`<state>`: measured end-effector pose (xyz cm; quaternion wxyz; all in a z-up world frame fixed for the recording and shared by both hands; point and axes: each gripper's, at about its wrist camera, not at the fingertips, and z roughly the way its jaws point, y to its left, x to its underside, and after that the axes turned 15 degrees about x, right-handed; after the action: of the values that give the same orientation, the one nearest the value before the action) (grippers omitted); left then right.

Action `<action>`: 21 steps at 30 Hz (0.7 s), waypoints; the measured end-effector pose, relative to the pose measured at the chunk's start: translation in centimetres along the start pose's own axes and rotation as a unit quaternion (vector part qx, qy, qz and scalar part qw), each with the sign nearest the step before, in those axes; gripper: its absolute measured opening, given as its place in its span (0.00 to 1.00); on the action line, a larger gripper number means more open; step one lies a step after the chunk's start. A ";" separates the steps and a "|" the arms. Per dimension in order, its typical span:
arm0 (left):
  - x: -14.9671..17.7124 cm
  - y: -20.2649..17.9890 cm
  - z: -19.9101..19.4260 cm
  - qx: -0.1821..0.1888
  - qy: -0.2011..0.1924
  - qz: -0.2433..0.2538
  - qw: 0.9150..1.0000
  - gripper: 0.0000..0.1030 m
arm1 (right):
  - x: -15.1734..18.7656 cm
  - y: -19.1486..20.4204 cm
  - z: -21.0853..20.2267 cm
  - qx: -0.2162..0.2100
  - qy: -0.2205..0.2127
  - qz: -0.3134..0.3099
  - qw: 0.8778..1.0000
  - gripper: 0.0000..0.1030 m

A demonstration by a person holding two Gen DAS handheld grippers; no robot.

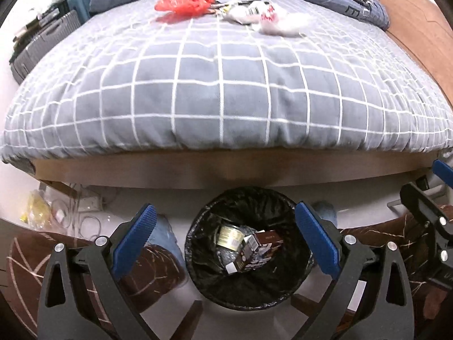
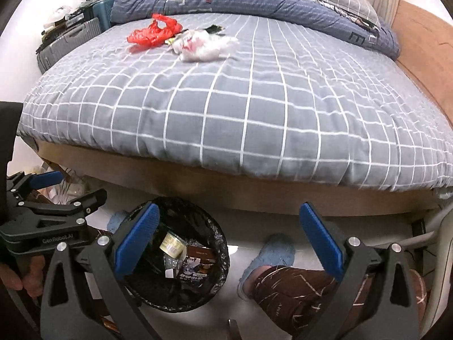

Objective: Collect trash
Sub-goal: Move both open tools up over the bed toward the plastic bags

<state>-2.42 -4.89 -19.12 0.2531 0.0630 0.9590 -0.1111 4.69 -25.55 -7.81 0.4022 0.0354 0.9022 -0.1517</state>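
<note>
Both tongs, left (image 1: 225,233) and right (image 2: 229,235), are held spread, empty, above the bin (image 1: 249,283); trash (image 1: 226,4) is seen on the bed (image 1: 226,85).

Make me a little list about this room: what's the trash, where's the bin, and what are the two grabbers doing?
place: a bed with a grey checked cover
trash on bed: red plastic bag beside a white plastic bag, both far up the bed
bin: black-lined trash bin on the floor at the foot of the bed
in the bin: a few boxes and wrappers already
left gripper: open, empty, over the bin
right gripper: open, empty, to the right of the bin
left to do: both bags not yet picked up
</note>
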 end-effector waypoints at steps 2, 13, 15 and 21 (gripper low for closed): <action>-0.3 0.1 -0.4 0.005 -0.001 0.004 1.000 0.94 | -0.3 -0.1 -0.5 -0.003 -0.006 -0.002 1.000 0.92; -6.6 3.1 -1.7 0.007 -0.035 -0.008 0.999 0.94 | -5.9 0.2 -0.5 -0.018 -0.040 -0.009 0.999 0.92; -9.0 4.3 -1.2 0.000 -0.046 -0.010 0.999 0.94 | -7.6 0.5 0.3 -0.022 -0.046 -0.010 0.999 0.92; -15.5 8.2 0.6 -0.002 -0.071 -0.034 0.997 0.94 | -12.8 2.0 3.2 -0.018 -0.062 -0.016 0.998 0.92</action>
<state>12.70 1.90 -13.38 0.3166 0.0217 0.9404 -0.1225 15.98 -23.82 -0.89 0.4558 0.0040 0.8784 -0.1436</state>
